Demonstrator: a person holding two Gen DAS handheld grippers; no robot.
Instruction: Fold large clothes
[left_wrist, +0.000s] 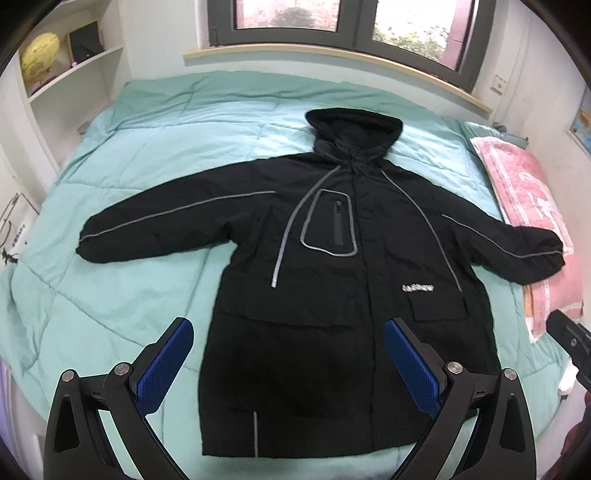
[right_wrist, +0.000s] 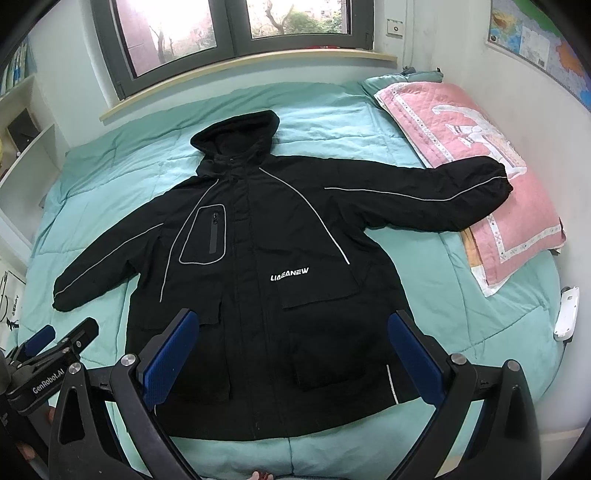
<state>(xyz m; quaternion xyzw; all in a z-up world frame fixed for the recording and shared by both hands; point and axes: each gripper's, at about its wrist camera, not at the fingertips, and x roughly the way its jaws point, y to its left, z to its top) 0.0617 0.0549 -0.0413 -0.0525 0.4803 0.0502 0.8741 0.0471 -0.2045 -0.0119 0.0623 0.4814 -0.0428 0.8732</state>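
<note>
Jacket (left_wrist: 332, 295), black and hooded with grey piping, lay spread flat and front-up across the middle of both frames on a bed covered by a teal quilt (left_wrist: 147, 155). Its hood (left_wrist: 352, 133) pointed toward the window (left_wrist: 332, 22) at the top of the frame, and both sleeves stretched out sideways. The sleeve at the right of the frame ended with its cuff resting on a pink pillow (right_wrist: 476, 155) against the wall; the other sleeve lay on bare quilt at the left. A white logo (right_wrist: 290, 275) sat on the chest, and a grey-outlined zip pocket (right_wrist: 205, 236) sat left of it in the frame. The left hand-held gripper (left_wrist: 288, 339) hung above the jacket's lower part at the bottom of its view, blue pads wide apart and holding nothing. The right hand-held gripper (right_wrist: 291, 332) hung likewise over the hem area, also spread wide and empty. A white device (right_wrist: 565, 314) lay on the quilt near the right edge of the right wrist view.
</note>
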